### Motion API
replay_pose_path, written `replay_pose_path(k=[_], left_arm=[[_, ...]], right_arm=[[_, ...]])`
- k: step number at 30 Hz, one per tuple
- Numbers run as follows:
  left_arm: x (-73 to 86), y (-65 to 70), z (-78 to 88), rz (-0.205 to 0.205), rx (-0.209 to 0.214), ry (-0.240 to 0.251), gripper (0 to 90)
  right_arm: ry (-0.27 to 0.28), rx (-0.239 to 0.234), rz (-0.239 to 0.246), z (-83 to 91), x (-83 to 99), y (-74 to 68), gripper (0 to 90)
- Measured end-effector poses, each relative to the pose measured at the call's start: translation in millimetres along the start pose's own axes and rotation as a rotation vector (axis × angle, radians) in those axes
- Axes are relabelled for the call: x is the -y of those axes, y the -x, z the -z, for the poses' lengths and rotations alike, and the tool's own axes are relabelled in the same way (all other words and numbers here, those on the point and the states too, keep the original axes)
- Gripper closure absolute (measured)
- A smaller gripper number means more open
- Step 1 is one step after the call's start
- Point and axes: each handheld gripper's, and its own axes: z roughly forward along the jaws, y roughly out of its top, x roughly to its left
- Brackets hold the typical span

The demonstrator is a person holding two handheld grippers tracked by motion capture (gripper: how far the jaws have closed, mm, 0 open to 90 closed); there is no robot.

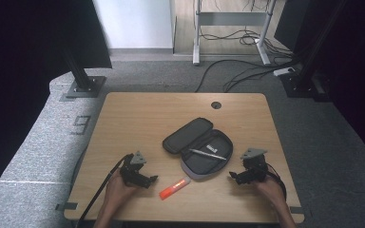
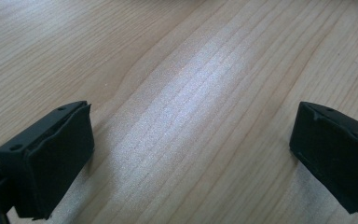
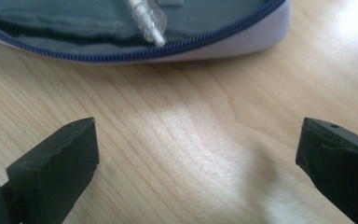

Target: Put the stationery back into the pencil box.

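Wooden table [image 1: 138,118] from the high view: an open case [image 1: 197,148] lies mid-table with a pen [image 1: 208,153] inside, an orange marker [image 1: 174,187] just in front of it. Left gripper [image 1: 153,179] rests near the marker's left end; right gripper [image 1: 231,176] sits just right of the case. Left gripper view: jaws wide apart over bare wood. Right gripper view: jaws spread, empty, the case [image 3: 242,39] and pen tip [image 3: 151,25] just beyond them.

One wooden table [image 1: 138,118] holds one open grey pencil case [image 1: 197,147], one pen [image 1: 208,153] lying inside it, and one orange highlighter [image 1: 174,187]. Two handheld grippers: a left gripper [image 1: 153,179] and a right gripper [image 1: 231,175].
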Motion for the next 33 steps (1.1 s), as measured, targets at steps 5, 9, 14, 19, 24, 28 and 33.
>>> replay_pose_path(k=[5,9,14,19,24,28,33], left_arm=[[-0.1,0.3,-0.1,0.003,-0.002,0.000,0.0],[0.0,2.9,-0.1,0.013,-0.012,-0.001,0.0],[-0.2,4.9,0.0,0.005,-0.007,-0.002,0.0],[-3.0,9.1,1.7,-0.010,-0.030,-0.010,0.0],[-9.6,13.5,7.6,0.001,-0.001,0.001,0.0],[-15.8,17.3,15.3,0.019,0.048,0.030,0.0],[-26.7,31.4,20.7,-0.034,0.050,0.043,0.8]], right_arm=[[0.041,-0.031,-0.050,-7.2,12.0,1.8,0.0],[0.060,-0.033,-0.070,-7.6,15.2,3.3,0.0],[0.060,-0.034,-0.070,-7.6,15.3,3.3,0.0],[0.061,-0.033,-0.070,-7.7,15.3,3.2,0.0],[0.061,-0.033,-0.070,-7.7,15.3,3.2,0.0],[0.061,-0.033,-0.070,-7.7,15.3,3.2,0.0],[0.061,-0.033,-0.070,-7.6,15.3,3.2,0.0]])
